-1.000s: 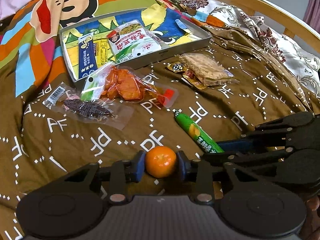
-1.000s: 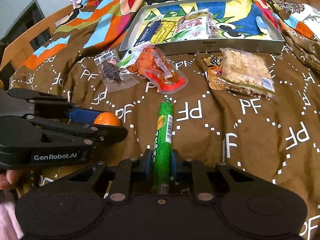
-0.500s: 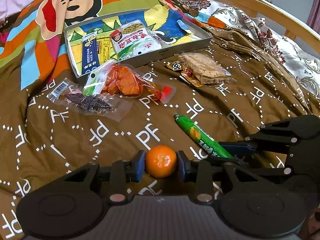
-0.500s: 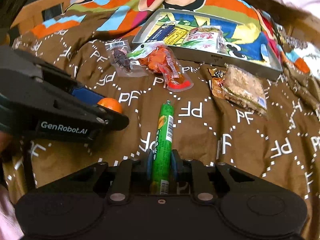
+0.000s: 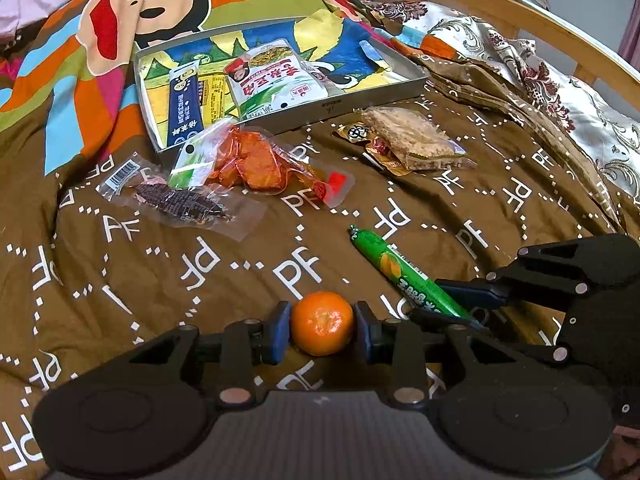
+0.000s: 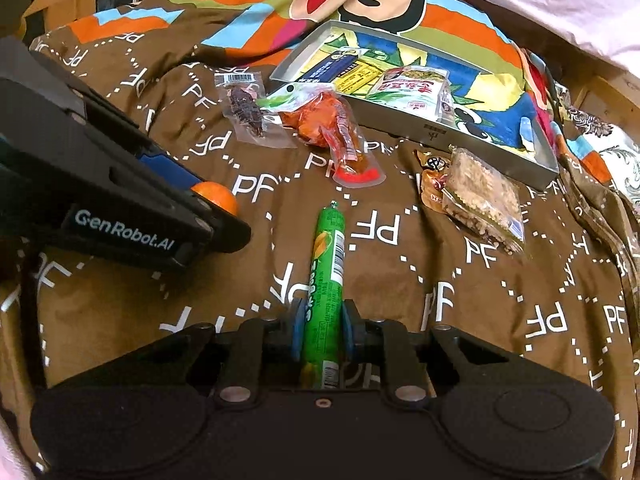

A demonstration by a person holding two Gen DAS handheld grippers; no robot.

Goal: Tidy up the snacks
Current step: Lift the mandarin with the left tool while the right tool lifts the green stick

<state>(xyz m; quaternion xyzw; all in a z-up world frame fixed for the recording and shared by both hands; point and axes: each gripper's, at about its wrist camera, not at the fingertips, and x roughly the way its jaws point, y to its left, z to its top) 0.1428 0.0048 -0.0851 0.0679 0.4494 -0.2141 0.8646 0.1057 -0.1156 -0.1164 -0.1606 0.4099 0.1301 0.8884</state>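
My left gripper is shut on a small orange tangerine, held between its blue pads just above the brown bedspread. My right gripper is shut on the near end of a green sausage stick that points away from me. In the left wrist view the same green sausage stick shows at right inside the right gripper. A metal tray lies further off and holds a blue packet, a yellow one and a white-green pouch.
Loose on the bedspread before the tray lie a clear pack with dark corn, an orange snack pack and a cracker pack over a small brown sachet. A wooden bed rail runs behind at right. The cartoon quilt is bunched at far left.
The right gripper has rolled, so its view now tilts, and it has shifted a little with the sausage stick. The left gripper stays put with the tangerine.
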